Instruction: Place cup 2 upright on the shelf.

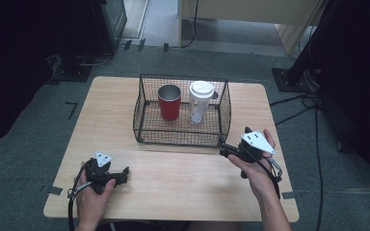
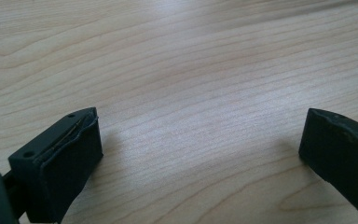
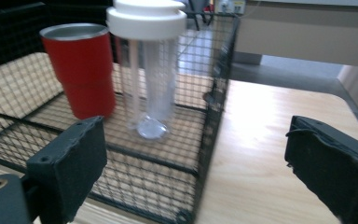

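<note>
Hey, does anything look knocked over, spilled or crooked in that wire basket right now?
Nothing stands out. The red cup and the white-lidded clear bottle stand upright side by side in the wire basket, which sits square on the table. No spill shows.

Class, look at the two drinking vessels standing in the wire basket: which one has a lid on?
The clear bottle, on the right inside the wire basket, wears a white lid. The red tumbler beside it stands open, its steel rim and inside showing.

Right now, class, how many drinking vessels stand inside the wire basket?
2. The red tumbler stands upright at the left of the wire basket; the clear bottle with a white lid stands upright just to its right. The open mesh hides nothing more.
</note>
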The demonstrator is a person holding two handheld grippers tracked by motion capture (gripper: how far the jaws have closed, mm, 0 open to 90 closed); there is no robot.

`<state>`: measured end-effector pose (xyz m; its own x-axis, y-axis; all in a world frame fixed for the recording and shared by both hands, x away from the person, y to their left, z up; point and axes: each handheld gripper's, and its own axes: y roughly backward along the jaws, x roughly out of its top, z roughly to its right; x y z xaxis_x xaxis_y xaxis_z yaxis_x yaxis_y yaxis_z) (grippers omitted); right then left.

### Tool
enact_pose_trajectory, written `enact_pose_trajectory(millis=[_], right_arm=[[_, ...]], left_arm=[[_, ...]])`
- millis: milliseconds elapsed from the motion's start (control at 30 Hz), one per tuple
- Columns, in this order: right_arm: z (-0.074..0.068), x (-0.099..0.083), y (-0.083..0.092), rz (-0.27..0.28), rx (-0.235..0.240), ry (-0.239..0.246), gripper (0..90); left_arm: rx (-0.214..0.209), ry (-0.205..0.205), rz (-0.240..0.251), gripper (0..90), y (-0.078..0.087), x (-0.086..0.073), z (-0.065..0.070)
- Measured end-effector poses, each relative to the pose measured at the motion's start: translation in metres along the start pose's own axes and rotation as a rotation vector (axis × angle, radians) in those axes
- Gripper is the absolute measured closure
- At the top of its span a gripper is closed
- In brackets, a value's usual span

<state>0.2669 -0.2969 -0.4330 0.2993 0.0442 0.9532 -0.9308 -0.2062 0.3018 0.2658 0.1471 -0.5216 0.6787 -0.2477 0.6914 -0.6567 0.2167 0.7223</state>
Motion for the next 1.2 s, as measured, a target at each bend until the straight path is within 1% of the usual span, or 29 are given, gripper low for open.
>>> enact_pose_trajectory(millis=[100,233,267,433,667,767,867,900,967,1000,1067,1133,1167,1200], right_arm=[[0.009,-0.010,0.006,-0.006,-0.020,-0.010,1.8],[0.019,-0.024,0.012,-0.021,-0.029,-0.021,0.0],[0.022,-0.028,0.013,-0.022,-0.034,-0.019,0.0],[0.035,-0.047,0.020,-0.042,-0.056,-0.045,0.0],[0.054,-0.070,0.030,-0.079,-0.089,-0.058,0.0],[0.061,-0.080,0.033,-0.109,-0.108,-0.044,0.0],[0.068,-0.093,0.036,-0.137,-0.127,-0.062,0.0],[0.070,-0.096,0.037,-0.145,-0.128,-0.058,0.0],[0.075,-0.104,0.039,-0.177,-0.139,-0.051,0.0],[0.077,-0.105,0.040,-0.207,-0.147,-0.058,0.0],[0.081,-0.106,0.042,-0.214,-0.151,-0.077,0.0],[0.084,-0.107,0.044,-0.244,-0.167,-0.071,0.0],[0.084,-0.107,0.044,-0.255,-0.169,-0.074,0.0],[0.085,-0.108,0.044,-0.277,-0.170,-0.073,0.0]], left_arm=[[0.000,0.000,-0.001,0.0,0.000,0.000,0.000],[0.001,0.000,0.000,0.0,0.000,0.000,0.000],[0.000,0.000,-0.001,0.0,0.000,0.000,0.000],[0.000,-0.001,-0.001,0.0,0.000,0.000,0.000],[0.000,-0.001,-0.001,0.0,0.000,0.000,0.000],[0.000,-0.001,-0.001,0.0,0.000,0.000,0.000],[0.001,-0.001,-0.001,0.0,0.000,0.000,0.000],[0.001,-0.001,-0.001,0.0,0.000,0.000,0.000],[0.001,-0.001,-0.001,0.0,0.000,0.000,0.000],[0.000,-0.001,-0.001,0.0,0.000,0.000,0.000],[0.001,-0.001,-0.001,0.0,0.000,0.000,0.000],[0.001,-0.001,-0.001,0.0,0.000,0.000,0.000],[0.001,-0.001,-0.001,0.0,0.000,0.000,0.000],[0.001,-0.001,-0.001,0.0,0.000,0.000,0.000]])
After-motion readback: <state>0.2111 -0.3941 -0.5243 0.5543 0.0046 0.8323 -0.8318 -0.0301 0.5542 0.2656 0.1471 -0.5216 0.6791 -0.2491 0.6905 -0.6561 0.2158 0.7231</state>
